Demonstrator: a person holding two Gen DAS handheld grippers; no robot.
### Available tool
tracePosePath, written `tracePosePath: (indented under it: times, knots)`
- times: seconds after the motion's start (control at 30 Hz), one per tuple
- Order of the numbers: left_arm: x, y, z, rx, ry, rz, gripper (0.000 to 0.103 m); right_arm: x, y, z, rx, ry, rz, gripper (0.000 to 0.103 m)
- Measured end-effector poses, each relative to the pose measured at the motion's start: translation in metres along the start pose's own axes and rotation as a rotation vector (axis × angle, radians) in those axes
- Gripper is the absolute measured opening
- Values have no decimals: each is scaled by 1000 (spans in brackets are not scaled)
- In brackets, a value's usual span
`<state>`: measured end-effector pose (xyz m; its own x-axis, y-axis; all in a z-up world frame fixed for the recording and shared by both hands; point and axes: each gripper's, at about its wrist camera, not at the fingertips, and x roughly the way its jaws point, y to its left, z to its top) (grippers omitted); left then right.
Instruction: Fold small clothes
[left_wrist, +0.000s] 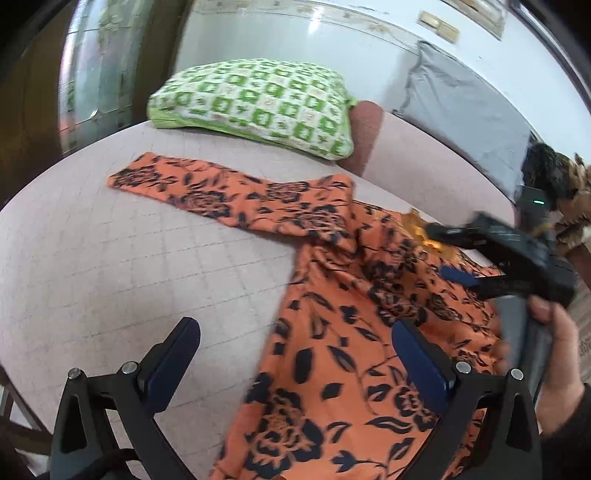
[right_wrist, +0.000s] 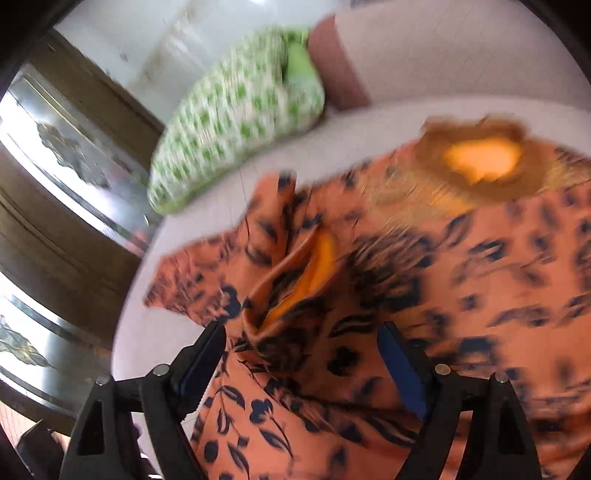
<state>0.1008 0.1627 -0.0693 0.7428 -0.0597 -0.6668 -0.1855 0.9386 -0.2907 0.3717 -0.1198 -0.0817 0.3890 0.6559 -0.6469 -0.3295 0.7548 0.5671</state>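
The orange floral garment (left_wrist: 332, 332) lies spread on the pale quilted bed (left_wrist: 129, 258), just in front of the green-checked pillow (left_wrist: 258, 99), with one sleeve (left_wrist: 192, 192) stretched flat along the bed below that pillow and the neckline (right_wrist: 480, 162) on the side away from it. The left gripper (left_wrist: 295, 354) hovers over the garment's lower body with its fingers (left_wrist: 421, 354) wide apart and nothing between them. The right gripper (right_wrist: 303, 365) also stands open — its fingers (right_wrist: 402, 369) straddle a rumpled fold of cloth near the shoulder without pressing on it, and the view is blurred. The step in hand looks like bringing the sleeve nearest the pillow across the body. To do it well, I would first smooth the bunched shoulder, then pinch only the top layer at the sleeve's seam and its cuff, lift low, and carry both points evenly away from the pillow — so the crease runs straight and the body underneath stays flat.
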Motion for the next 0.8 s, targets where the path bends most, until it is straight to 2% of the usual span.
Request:
tracePosePath:
  times: [0.07,0.13,0.23,0.33,0.43,0.47,0.5,0.57,0.6,0.63,0.7,0.8]
  knots:
    - [5,-14,6,32,7,-24,103,-35,-22,1,19,-55,-14,89]
    - [12,-33,18,78,16,-58,103,-72,-57,0,51,-113,-65,89]
    - [35,-61,47,139,14,-58,103,-122,-124,-3,112,-168,-206,89]
    - [75,-97,70,242,62,2,103,-156,-182,-13,211,-184,-270,89]
    - [106,-140,73,434,91,70,103,-180,-214,-26,234,-187,-292,89]
    - [121,-154,73,499,115,120,103,-184,-222,-29,234,-184,-291,89]
    - [135,-159,73,523,143,160,99,-185,-228,-29,230,-175,-286,89]
    - [154,-158,75,512,201,205,68,-186,-233,-28,220,-155,-277,89]
    - [166,-152,77,482,254,207,42,-181,-234,-21,211,-143,-266,89]
    - [171,-147,78,459,279,203,31,-177,-236,-15,205,-136,-251,89]
    - [176,-138,78,430,291,209,27,-165,-245,4,227,-124,-210,89]
    - [175,-132,76,429,294,199,27,-145,-266,29,288,-92,-181,89]
